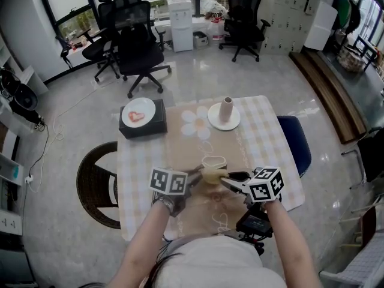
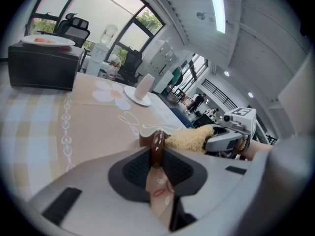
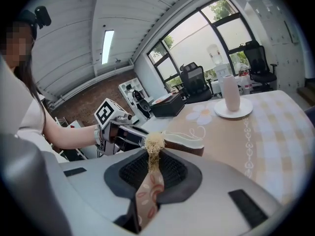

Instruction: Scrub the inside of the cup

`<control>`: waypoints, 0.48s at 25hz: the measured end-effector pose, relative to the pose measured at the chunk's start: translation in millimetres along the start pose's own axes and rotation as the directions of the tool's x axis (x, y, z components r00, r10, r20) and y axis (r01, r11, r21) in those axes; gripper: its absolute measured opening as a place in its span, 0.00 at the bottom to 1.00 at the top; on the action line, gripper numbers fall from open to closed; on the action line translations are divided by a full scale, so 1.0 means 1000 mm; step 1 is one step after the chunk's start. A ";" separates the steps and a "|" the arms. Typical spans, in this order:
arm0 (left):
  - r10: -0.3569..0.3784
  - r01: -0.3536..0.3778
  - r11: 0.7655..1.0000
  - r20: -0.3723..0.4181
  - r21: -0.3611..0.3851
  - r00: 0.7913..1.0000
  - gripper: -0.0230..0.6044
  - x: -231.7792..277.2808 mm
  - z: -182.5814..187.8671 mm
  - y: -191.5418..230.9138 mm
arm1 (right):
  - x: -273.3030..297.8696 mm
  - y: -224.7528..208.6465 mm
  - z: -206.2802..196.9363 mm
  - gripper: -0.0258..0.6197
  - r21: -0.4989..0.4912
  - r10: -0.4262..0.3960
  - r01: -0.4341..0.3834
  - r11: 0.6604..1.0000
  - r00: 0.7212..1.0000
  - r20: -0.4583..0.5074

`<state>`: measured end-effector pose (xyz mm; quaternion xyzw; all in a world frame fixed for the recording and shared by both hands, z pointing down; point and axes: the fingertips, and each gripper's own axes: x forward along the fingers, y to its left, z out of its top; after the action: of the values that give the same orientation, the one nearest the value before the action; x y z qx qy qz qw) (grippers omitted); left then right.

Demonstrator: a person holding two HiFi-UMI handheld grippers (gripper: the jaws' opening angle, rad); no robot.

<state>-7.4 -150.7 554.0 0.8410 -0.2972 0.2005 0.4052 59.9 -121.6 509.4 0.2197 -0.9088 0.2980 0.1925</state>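
Head view: spotted the cup (image 1: 214, 161) near desk (image 1: 264, 137) centre, mouth up, pale inside. Noted left claw (image 1: 195, 174) at its 8 o'clock & right claw (image 1: 225, 178) at its 5, both reaching in low. Saw a tan fibre scrubber (image 1: 210, 175) between them at the cup's 6, touching or just beside the rim. Couldn't tell from here if any of it was inside. Noted other items well apart: at 12 a saucer (image 1: 215, 123) w/ a pale tumbler (image 1: 226, 108), at 10 a black box (image 1: 142, 128) carrying a plate (image 1: 150, 110). Prob. parked there to keep the work area free.

Left gripper view: saw left claw (image 2: 157, 154) clamped tight on a glossy brown part of the cup (image 2: 145, 137), the handle by the look of it. Judged that grip an anchor, to stop the cup spinning or sliding under scrub force. Saw the scrubber (image 2: 189, 138) at 2 o'clock of the jaws, butted against the rim, fed in by right claw (image 2: 210, 135).

Right gripper view: saw right claw (image 3: 153, 154) squeezed shut on the scrubber (image 3: 155, 142), w/ only a frayed tuft poking past the jaws. Took that short hold as a way to keep it stiff when pushing. Found the cup (image 3: 184, 139) at 1 o'clock just beyond, white lip over brown wall, and left claw (image 3: 138, 133) at 10. Read the step as lining up to enter; saw no scrubbing inside yet.
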 end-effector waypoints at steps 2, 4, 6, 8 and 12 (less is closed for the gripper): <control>-0.006 0.006 1.000 0.004 -0.022 1.000 0.15 0.000 0.001 0.001 | 0.001 0.001 -0.003 0.13 -0.009 -0.003 0.003 1.000 1.000 -0.015; -0.009 0.009 0.999 0.003 -0.035 1.000 0.15 0.000 0.000 0.002 | 0.002 0.001 -0.006 0.13 -0.009 -0.004 0.003 1.000 1.000 -0.022; -0.011 0.011 0.999 0.001 -0.049 1.000 0.15 0.000 0.000 0.003 | 0.002 0.000 -0.009 0.13 -0.014 -0.006 0.005 1.000 0.999 -0.036; -0.015 0.016 0.997 0.006 -0.075 1.000 0.15 0.000 -0.001 0.004 | 0.004 0.000 -0.014 0.13 -0.035 -0.017 0.014 0.999 0.997 -0.069; -0.031 0.033 0.994 0.020 -0.102 0.999 0.15 0.000 0.002 0.003 | 0.005 -0.003 -0.023 0.13 -0.067 -0.050 0.043 0.997 0.992 -0.119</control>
<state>-9.1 -153.7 554.7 0.8257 -0.2971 0.1705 0.4482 62.0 -110.9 530.7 0.2162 -0.8993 0.2768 0.2607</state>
